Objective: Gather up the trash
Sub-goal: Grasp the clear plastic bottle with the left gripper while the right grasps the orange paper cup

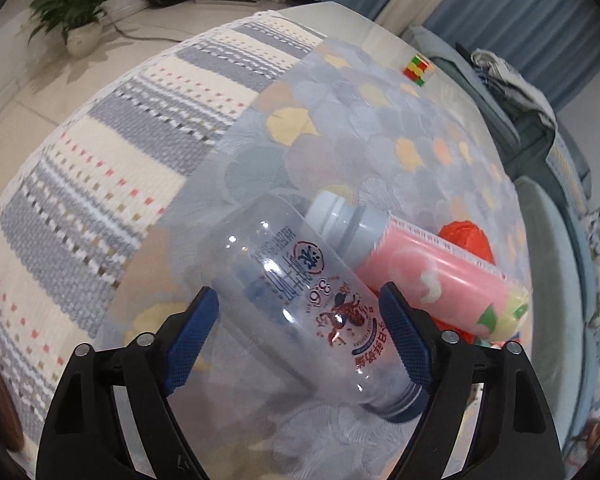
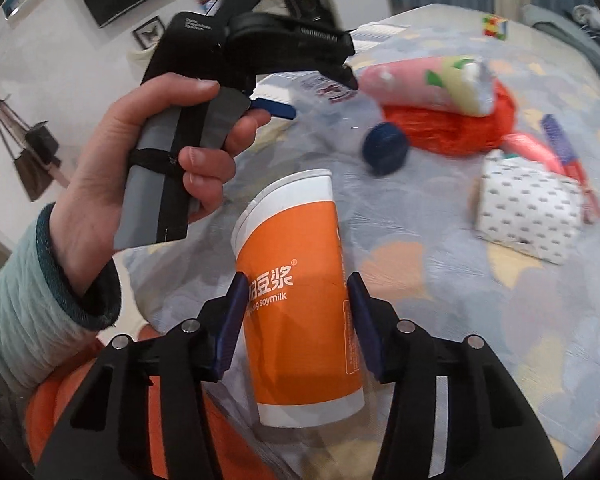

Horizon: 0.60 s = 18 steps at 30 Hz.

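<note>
Bottle (image 1: 300, 300) clear, empty, light, slick: left gripper (image 1: 300, 334) wide open astride mid-body; right gripper (image 2: 296, 326) clamps soymilk cup (image 2: 300, 300).

bottle (image 1: 312, 304) before tissue pack (image 1: 440, 280) | cup (image 2: 300, 288) before cap (image 2: 384, 150)

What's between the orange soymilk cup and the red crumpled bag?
Dark blue round bottle cap, between the orange paper soymilk cup and red crumpled bag; right wrist view.
</note>
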Tool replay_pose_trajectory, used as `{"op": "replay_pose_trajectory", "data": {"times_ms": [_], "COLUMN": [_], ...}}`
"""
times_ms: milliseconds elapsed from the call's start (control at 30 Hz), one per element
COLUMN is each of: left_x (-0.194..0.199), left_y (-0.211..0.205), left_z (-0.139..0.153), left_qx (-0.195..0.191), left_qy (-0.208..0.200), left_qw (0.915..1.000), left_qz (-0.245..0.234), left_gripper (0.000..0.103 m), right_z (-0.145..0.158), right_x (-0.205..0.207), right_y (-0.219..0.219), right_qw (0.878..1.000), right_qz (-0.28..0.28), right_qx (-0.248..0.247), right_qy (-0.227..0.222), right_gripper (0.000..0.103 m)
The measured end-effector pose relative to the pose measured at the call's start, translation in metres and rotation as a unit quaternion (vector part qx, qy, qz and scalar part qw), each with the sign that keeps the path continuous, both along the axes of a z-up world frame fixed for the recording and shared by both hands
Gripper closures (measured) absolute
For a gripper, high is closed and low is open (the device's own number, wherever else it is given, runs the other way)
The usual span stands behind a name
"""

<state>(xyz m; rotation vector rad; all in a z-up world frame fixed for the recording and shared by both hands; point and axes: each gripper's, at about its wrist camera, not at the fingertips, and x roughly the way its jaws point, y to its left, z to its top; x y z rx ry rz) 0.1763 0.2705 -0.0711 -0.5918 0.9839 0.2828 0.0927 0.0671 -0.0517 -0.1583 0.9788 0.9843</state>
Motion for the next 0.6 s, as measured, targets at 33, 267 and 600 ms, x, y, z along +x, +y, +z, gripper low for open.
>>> {"op": "replay_pose_trajectory", "data": {"times_ms": [33,267,600], "left_x": [0.002,0.022,-0.016], "left_y": [-0.003,-0.032,-0.065], "left_z": [0.0,-0.006,0.004], "left_qx": [0.008,0.069,0.112], "left_qy": [0.002,0.033,-0.014], "left_qw": [1.0,0.9956,0.9785], "left_qz": [-0.004,-0.055,-0.172], "left_gripper": [0.021,0.015,0.037], "right_z": [0.004,0.026,0.017], "right_x": [-0.003,-0.014,-0.009], "right_y": [-0.007,-0.071,-0.13], "right_qw": [1.0,0.981,0.955], "right_qz": [-0.019,-0.157,-0.276], "right_qx": [-0.009,-0.066,-0.078], "right_qy": [-0.014,-0.092,-0.077], "right_gripper": [0.057,0.057,0.056]}}
